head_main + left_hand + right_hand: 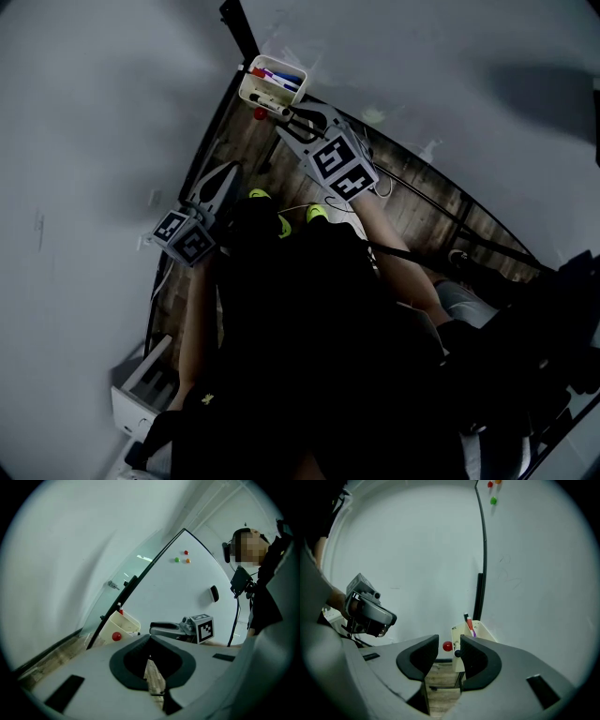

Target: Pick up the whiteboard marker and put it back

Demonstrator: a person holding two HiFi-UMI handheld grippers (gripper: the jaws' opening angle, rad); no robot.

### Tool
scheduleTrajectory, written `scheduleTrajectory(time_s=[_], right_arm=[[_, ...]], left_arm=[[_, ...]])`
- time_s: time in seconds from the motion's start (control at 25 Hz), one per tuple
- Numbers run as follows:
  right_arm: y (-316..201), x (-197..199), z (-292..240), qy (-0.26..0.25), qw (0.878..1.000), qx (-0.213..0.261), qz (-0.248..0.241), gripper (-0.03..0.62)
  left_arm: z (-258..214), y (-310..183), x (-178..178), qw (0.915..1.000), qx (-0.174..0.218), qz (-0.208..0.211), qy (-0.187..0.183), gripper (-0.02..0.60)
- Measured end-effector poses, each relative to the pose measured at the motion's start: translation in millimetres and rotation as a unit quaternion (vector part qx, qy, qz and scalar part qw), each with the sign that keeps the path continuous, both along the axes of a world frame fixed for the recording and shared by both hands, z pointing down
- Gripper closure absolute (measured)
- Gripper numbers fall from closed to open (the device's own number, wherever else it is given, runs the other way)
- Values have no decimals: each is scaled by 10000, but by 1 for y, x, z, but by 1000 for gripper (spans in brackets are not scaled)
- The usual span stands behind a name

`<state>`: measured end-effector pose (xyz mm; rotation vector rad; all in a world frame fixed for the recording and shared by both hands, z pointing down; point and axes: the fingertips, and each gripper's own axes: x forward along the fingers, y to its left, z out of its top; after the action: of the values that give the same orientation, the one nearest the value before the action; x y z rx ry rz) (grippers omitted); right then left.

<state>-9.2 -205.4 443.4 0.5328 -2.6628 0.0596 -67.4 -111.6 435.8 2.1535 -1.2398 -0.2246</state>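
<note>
Several markers [468, 621], upright, standing in tray [483, 633]

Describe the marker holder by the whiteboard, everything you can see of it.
The marker holder is a small, cream, open-topped box that looks like plastic. It sits at the whiteboard's dark-framed lower edge, above the wooden floor. Markers stand tilted inside; red, purple and black parts show, but their number is unclear. A round red piece, likely a magnet, sits against one side wall. The right gripper points at it from close by, jaws apart, with no contact visible.
</note>
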Motion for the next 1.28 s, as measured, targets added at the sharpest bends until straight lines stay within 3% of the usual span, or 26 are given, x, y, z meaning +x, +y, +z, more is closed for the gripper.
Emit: scheduleTrajectory(time_s=[0.24, 0.56, 0.84, 1.0, 1.28], right_arm=[[26, -6, -6, 35, 9995, 45, 309, 457], [78, -21, -21, -148, 9942, 72, 1062, 462], [109, -25, -29, -229, 9894, 169, 1426, 482], [118, -28, -35, -243, 9864, 250, 1607, 576], [144, -39, -41, -132, 9814, 336, 1886, 583]], left_arm=[[-3, 22, -16, 9996, 67, 262, 67, 566], [-6, 61, -37, 9942, 186, 1059, 81, 566], [-8, 87, -53, 9903, 347, 1334, 153, 566], [-16, 97, -61, 9879, 474, 1467, 165, 566], [-27, 119, -84, 9844, 626, 1625, 239, 566]])
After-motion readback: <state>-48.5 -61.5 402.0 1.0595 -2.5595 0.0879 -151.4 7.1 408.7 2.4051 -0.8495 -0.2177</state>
